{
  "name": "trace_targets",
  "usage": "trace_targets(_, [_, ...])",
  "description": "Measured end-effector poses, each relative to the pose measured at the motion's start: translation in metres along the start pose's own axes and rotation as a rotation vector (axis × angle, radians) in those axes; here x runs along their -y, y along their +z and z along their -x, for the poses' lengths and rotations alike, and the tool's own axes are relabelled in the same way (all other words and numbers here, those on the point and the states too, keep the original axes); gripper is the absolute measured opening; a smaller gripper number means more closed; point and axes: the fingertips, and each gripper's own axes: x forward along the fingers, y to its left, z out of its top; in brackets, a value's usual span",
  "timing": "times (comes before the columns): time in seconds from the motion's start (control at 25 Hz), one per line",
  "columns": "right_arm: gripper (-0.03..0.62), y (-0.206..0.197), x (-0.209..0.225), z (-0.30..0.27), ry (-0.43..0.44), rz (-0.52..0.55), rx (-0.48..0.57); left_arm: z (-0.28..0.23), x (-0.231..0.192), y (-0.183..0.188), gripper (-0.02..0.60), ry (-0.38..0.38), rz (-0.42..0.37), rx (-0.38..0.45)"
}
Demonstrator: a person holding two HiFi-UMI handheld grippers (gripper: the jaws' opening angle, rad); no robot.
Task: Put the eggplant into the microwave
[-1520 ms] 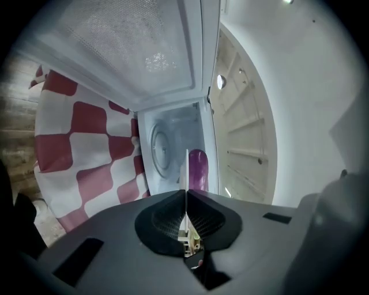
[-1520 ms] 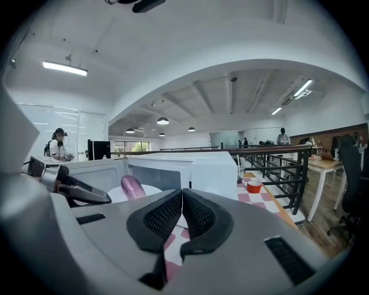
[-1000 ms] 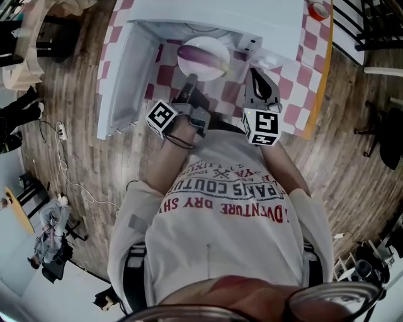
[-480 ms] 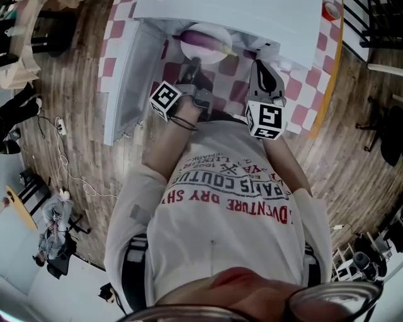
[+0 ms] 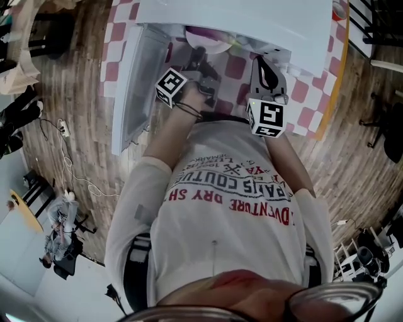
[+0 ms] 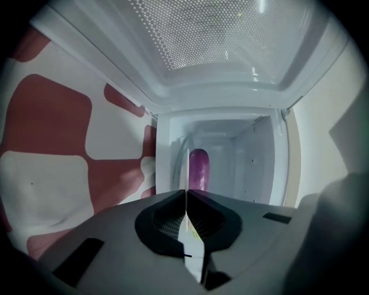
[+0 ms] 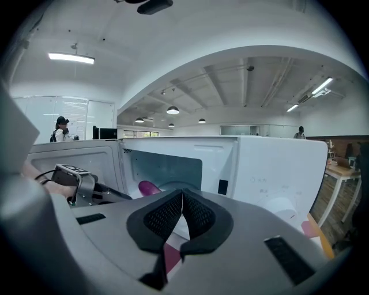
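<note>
A purple eggplant (image 6: 198, 167) lies on a white plate (image 6: 187, 167) that I see edge-on, partly inside the open white microwave (image 5: 239, 19). My left gripper (image 6: 186, 199) is shut on the plate's near rim and points into the cavity. From the head view, the left gripper (image 5: 198, 60) sits at the microwave's mouth, and the plate (image 5: 213, 44) with the eggplant (image 5: 200, 31) is half hidden under the microwave's top. My right gripper (image 5: 264, 72) hovers to the right, in front of the control panel, shut and empty. The right gripper view shows the eggplant (image 7: 149, 187) in the cavity.
The microwave door (image 5: 141, 82) stands swung open to the left of my left gripper. The microwave stands on a table with a red and white checked cloth (image 5: 315, 88). Wooden floor lies around the table. A red tape roll (image 5: 340, 9) sits at the far right corner.
My left gripper has pushed the plate with the eggplant forward, further into the microwave, so the top now hides most of it. The right gripper has drifted forward too.
</note>
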Motion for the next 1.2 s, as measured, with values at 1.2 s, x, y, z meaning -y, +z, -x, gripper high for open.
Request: trace_targets(1.2, [0.026,-0.010,-0.005,-0.006,0.052,-0.079,-0.025,-0.046,-0.012,-0.003,0.032,0.111,-0.133,-0.070])
